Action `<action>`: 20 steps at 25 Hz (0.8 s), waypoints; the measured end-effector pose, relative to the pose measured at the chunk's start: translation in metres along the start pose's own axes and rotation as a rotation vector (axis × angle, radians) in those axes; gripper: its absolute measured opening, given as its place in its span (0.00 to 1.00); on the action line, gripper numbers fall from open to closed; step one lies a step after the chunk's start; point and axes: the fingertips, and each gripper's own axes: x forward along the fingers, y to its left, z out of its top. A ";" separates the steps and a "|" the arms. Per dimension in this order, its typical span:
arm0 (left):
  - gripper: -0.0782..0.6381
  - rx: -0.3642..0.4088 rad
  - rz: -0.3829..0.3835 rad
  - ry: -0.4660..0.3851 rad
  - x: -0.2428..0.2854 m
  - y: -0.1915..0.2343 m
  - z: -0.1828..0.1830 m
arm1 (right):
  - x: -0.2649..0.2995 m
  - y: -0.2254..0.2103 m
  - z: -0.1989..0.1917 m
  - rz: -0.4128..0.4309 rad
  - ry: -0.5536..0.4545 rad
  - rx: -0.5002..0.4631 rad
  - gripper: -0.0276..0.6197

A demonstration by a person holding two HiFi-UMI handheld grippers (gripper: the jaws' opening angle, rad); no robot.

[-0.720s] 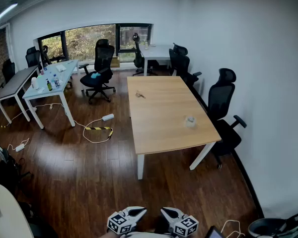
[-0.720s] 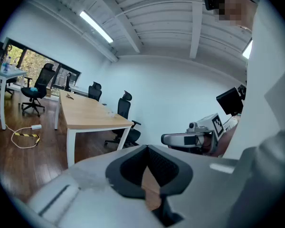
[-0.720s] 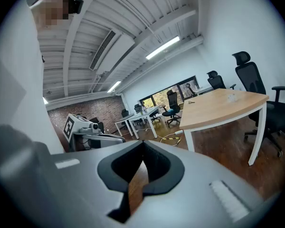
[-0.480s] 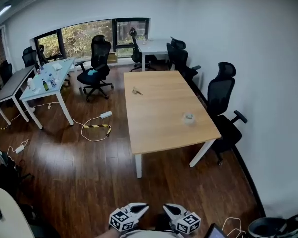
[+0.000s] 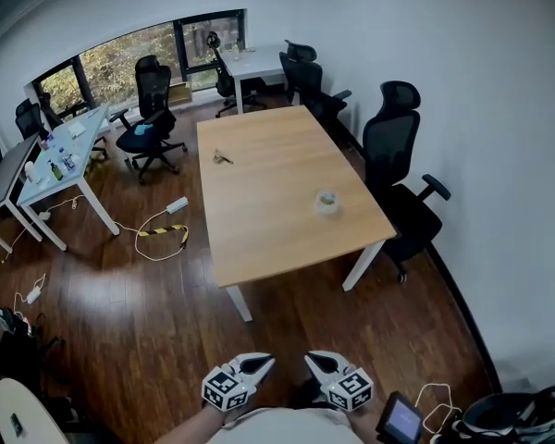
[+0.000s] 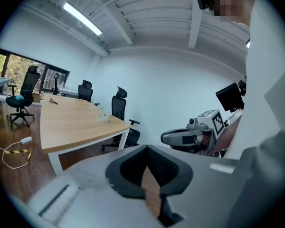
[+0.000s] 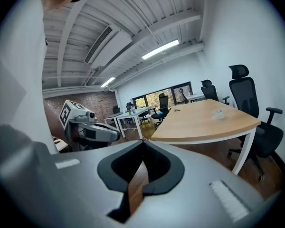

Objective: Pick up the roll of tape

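The roll of tape (image 5: 326,202) is a small pale ring lying near the right edge of the long wooden table (image 5: 259,211), far ahead of me. It also shows small on the tabletop in the left gripper view as the tape (image 6: 102,117) and in the right gripper view as the tape (image 7: 219,114). My left gripper (image 5: 266,362) and right gripper (image 5: 312,359) are held low and close to my body, side by side, well short of the table. Each has its jaw tips together with nothing between them, as seen at the left gripper (image 6: 147,148) and the right gripper (image 7: 142,142).
A bunch of keys (image 5: 222,158) lies on the table's far left part. Black office chairs (image 5: 396,146) stand along its right side by the white wall. A cable with a power strip (image 5: 162,229) lies on the wooden floor to the left. White desks (image 5: 65,155) stand further left.
The head view has swung, so the table and the tape now sit further left and slightly higher in the picture. Both grippers stay low at the bottom edge, still closed.
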 end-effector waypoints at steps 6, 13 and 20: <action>0.12 0.021 -0.008 0.023 0.066 0.009 0.031 | -0.021 -0.067 0.012 -0.054 0.011 0.016 0.05; 0.12 0.094 -0.026 0.036 0.143 0.009 0.073 | -0.049 -0.140 0.031 -0.078 -0.010 0.038 0.05; 0.12 0.093 -0.035 0.046 0.186 0.008 0.091 | -0.062 -0.186 0.040 -0.096 -0.014 0.067 0.05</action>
